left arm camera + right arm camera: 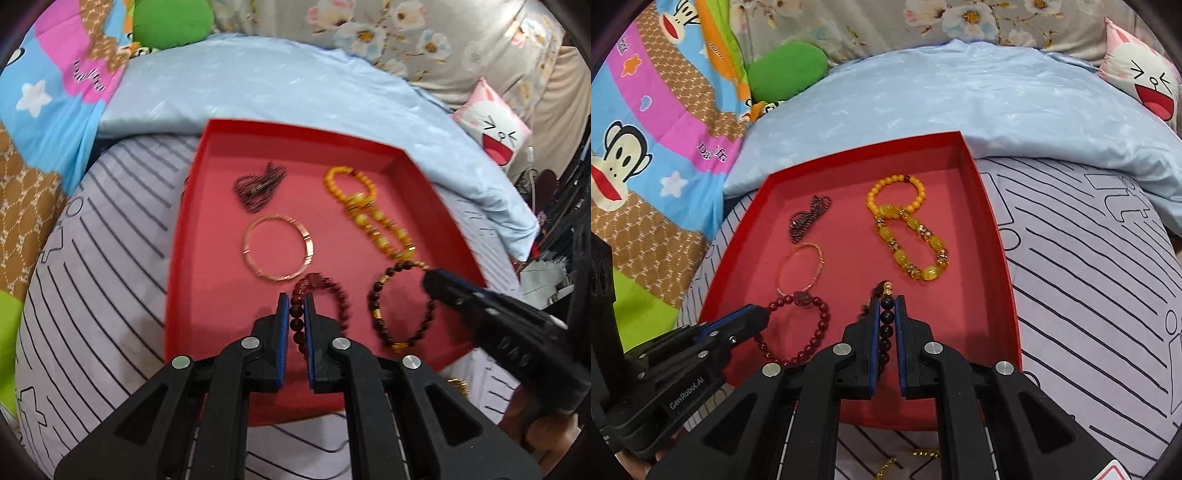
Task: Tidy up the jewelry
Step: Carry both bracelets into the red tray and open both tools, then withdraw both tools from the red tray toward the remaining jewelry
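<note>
- A red tray [229,144] sits on a striped bedsheet [110,240] at the middle of the left wrist view, with a pale blue pillow [295,85] behind it at the top.
- The left gripper [296,301] has its jaws clamped on the dark red bead bracelet [341,295], low in the centre of that frame; the bracelet's loop lies on the tray floor.
- The right gripper [887,301] has its jaws closed on the black bead bracelet [886,321], bottom centre of the right wrist view, gold beads showing just past the tips.
- Above the red bracelet in the left wrist view lies a thin rose-gold bangle [277,248], touching or nearly touching it.
- Towards the upper left of the tray is a small heap of dark chain [258,188].
- In the upper right part of the tray, an orange bead bracelet [895,194] overlaps a yellow stone bracelet [912,243].
- A cartoon-print quilt [646,147] fills the left edge of the right wrist view.
</note>
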`<state>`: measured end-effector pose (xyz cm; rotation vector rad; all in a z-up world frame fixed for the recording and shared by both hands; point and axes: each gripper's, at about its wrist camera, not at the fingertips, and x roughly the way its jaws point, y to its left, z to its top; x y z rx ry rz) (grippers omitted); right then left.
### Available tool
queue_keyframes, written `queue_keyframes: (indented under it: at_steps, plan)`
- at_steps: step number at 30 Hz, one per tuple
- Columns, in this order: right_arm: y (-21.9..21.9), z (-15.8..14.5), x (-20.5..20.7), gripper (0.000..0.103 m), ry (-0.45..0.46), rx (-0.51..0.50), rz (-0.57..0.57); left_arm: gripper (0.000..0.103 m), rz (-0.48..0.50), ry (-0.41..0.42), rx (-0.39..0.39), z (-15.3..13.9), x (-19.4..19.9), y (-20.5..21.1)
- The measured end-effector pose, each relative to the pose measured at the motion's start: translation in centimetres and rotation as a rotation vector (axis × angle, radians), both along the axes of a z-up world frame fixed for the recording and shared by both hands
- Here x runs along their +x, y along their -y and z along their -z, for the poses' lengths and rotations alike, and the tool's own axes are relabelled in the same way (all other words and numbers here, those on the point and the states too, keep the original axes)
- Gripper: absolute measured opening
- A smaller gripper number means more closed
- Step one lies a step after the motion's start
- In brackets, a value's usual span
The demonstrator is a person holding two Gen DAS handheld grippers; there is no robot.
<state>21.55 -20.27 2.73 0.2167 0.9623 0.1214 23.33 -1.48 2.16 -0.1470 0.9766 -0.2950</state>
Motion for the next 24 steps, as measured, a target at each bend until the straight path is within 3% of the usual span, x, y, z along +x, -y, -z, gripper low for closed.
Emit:
queue_keyframes:
  at_steps: [9,16,24]
  plan:
    - [-0.3,0.7,-0.3,0.009,0.008,-0.051,0.008,0.008,0.016,0.018,0.056,0.8,-0.4,0.6]
    - [-0.1,-0.4,-1.2,0.028,0.045,-0.044,0.012,0.033,0.005,0.069,0.069,-0.1,-0.8,1.2]
    - [0.6,-2.2,-3.5,0.030,0.074,-0.034,0.026,0.034,-0.009,0.116,0.075,-2.4,-2.6,0.7]
